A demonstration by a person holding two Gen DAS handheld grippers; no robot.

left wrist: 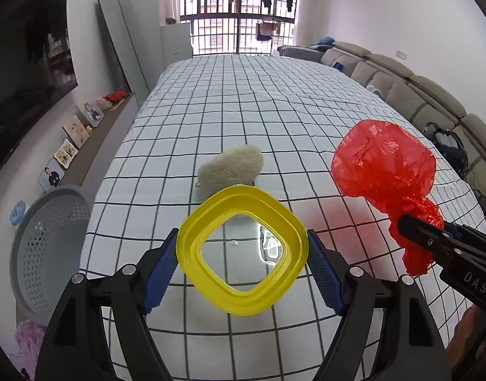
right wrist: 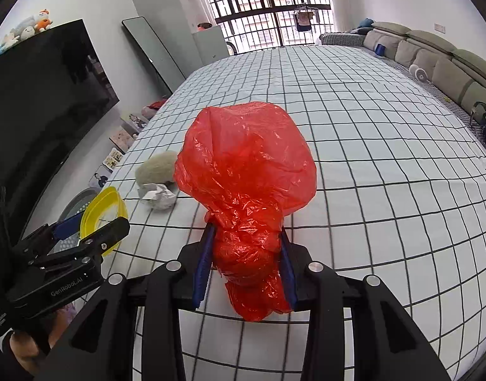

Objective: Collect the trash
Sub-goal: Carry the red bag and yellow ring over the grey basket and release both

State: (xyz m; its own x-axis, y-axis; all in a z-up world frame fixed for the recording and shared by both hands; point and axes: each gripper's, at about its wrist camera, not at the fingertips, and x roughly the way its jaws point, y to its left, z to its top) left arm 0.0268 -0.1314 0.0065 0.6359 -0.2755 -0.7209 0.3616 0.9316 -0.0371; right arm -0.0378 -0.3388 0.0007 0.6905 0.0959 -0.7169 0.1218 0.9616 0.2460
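Observation:
My left gripper (left wrist: 242,233) is shut on a yellow-rimmed lid (left wrist: 192,247) with a clear middle, its blue pads pressing both edges, held above the checked tablecloth (left wrist: 243,95). The right wrist view shows that gripper (right wrist: 97,219) and the lid (right wrist: 106,203) at the lower left. My right gripper (right wrist: 247,231) is shut on the bunched neck of a red plastic bag (right wrist: 246,165), whose puffed body rises ahead of it. The bag (left wrist: 382,165) and right gripper (left wrist: 408,225) also show at right. A crumpled white paper (right wrist: 159,197) lies on the cloth.
A beige fluffy lump (left wrist: 232,166) rests on the cloth behind the lid. A grey perforated basket (left wrist: 49,244) stands on the floor left of the table. A sofa (left wrist: 433,95) runs along the right side, and a dark screen (right wrist: 36,111) hangs on the left wall.

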